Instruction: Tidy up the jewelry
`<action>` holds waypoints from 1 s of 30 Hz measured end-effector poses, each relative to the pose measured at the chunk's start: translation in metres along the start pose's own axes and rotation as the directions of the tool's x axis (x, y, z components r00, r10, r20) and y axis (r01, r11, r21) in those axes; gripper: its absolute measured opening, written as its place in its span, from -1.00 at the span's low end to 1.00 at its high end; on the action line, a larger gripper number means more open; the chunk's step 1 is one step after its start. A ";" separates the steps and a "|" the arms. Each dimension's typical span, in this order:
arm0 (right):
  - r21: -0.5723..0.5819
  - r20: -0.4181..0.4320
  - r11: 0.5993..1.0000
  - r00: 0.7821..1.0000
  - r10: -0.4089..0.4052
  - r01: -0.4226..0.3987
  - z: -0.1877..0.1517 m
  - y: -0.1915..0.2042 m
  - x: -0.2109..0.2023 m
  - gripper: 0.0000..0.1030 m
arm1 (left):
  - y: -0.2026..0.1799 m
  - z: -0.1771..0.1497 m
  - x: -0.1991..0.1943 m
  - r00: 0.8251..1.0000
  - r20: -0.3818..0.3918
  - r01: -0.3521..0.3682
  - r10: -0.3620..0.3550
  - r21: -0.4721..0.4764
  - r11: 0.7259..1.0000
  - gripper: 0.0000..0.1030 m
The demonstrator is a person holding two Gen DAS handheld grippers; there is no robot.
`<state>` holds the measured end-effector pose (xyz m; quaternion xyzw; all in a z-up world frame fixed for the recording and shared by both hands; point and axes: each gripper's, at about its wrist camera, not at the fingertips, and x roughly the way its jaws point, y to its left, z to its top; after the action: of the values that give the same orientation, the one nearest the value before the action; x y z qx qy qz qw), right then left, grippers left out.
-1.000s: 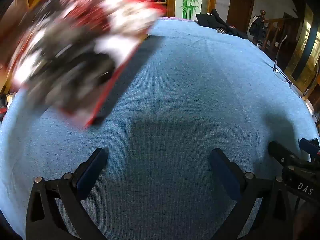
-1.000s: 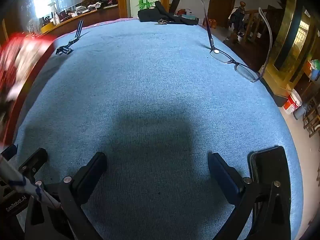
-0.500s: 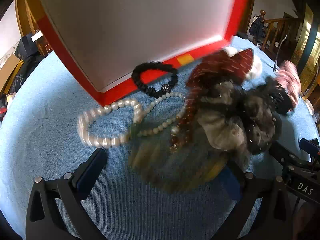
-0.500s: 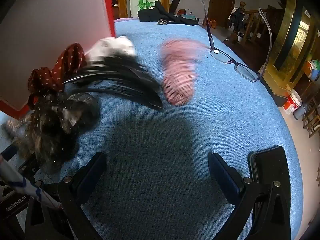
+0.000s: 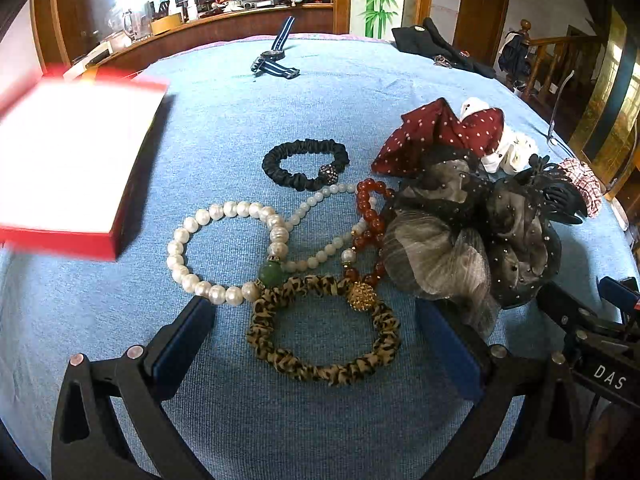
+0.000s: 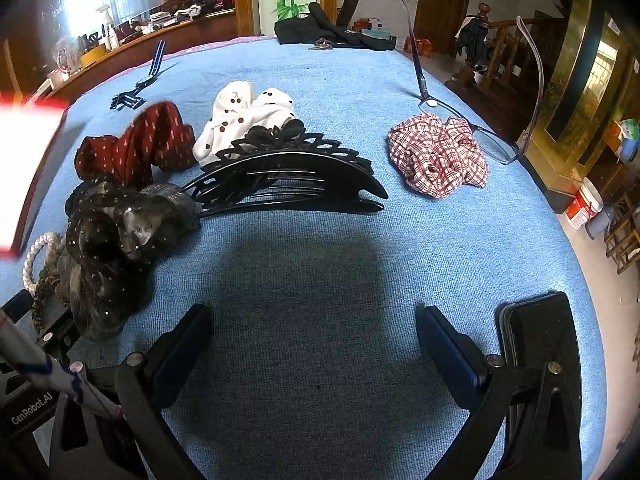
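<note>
Jewelry heaped mid-tabletop [image 5: 360, 80]: pearl necklace [image 5: 208, 248], leopard scrunchie [image 5: 320, 336], black hair claw [image 6: 288, 180], blurred red box [image 5: 68, 168] left. Blue cloth, wood-panelled room. Left gripper [image 5: 316, 344] and right gripper [image 6: 312, 344] spread, empty.

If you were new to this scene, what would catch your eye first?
Probably the jumble of jewelry on the blue tablecloth: a pearl bracelet touching a leopard-print scrunchie lying ahead of the open left hand-held gripper. A blurred red box sits at far left, and a black hair clip lies mid-table.
</note>
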<state>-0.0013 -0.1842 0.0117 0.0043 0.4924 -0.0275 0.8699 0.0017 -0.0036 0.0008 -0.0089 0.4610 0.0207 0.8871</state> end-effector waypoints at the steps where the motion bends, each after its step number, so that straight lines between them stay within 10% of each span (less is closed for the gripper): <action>1: 0.000 0.000 1.000 1.000 0.000 0.000 0.000 0.000 0.000 1.00 | -0.001 0.000 0.000 1.000 0.000 0.000 0.000 0.000 1.000 1.00; 30: 0.000 -0.039 1.000 0.999 0.010 -0.010 -0.001 -0.002 -0.001 0.99 | -0.002 0.003 0.002 1.000 -0.026 0.005 -0.004 0.015 1.000 1.00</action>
<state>-0.0023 -0.1864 0.0121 0.0073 0.5092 -0.0229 0.8603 0.0047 -0.0055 0.0011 -0.0036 0.4727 0.0151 0.8811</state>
